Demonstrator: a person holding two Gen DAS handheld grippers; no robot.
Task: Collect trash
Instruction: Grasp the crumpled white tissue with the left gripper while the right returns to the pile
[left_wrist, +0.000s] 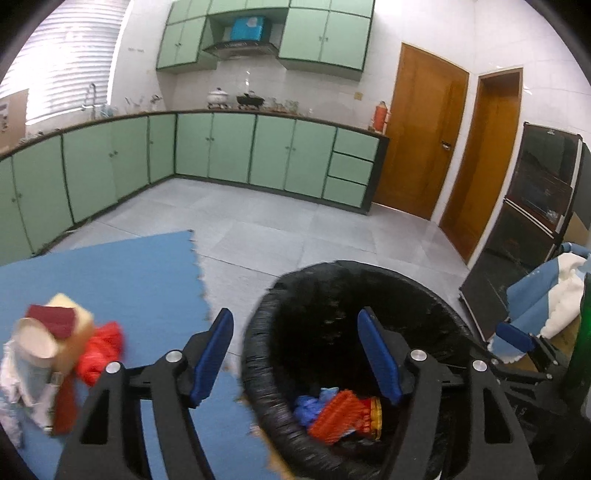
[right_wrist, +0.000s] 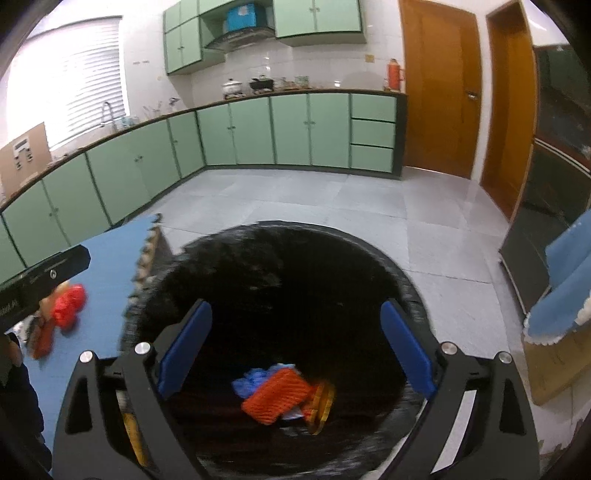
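Observation:
A black-lined trash bin (left_wrist: 258, 354) stands on the floor beside a blue foam mat (left_wrist: 110, 273). An orange ribbed wrapper (left_wrist: 334, 415), blue crumpled plastic (left_wrist: 310, 404) and a gold-and-red item lie in it. They also show in the right wrist view: the wrapper (right_wrist: 277, 397) inside the bin (right_wrist: 406, 291). My left gripper (left_wrist: 297, 354) is open and empty over the bin's left rim. My right gripper (right_wrist: 295, 347) is open and empty above the bin. On the mat a pile holds a paper cup (left_wrist: 35, 339), a tan box (left_wrist: 79, 325) and red crumpled trash (left_wrist: 103, 349).
Green kitchen cabinets (left_wrist: 229, 147) line the far walls. Two wooden doors (left_wrist: 421, 129) stand at the right. A dark cabinet (left_wrist: 535, 206) and blue-and-white foam pieces (left_wrist: 546, 295) sit at the right. The left gripper's body (right_wrist: 44, 273) shows at the left of the right wrist view.

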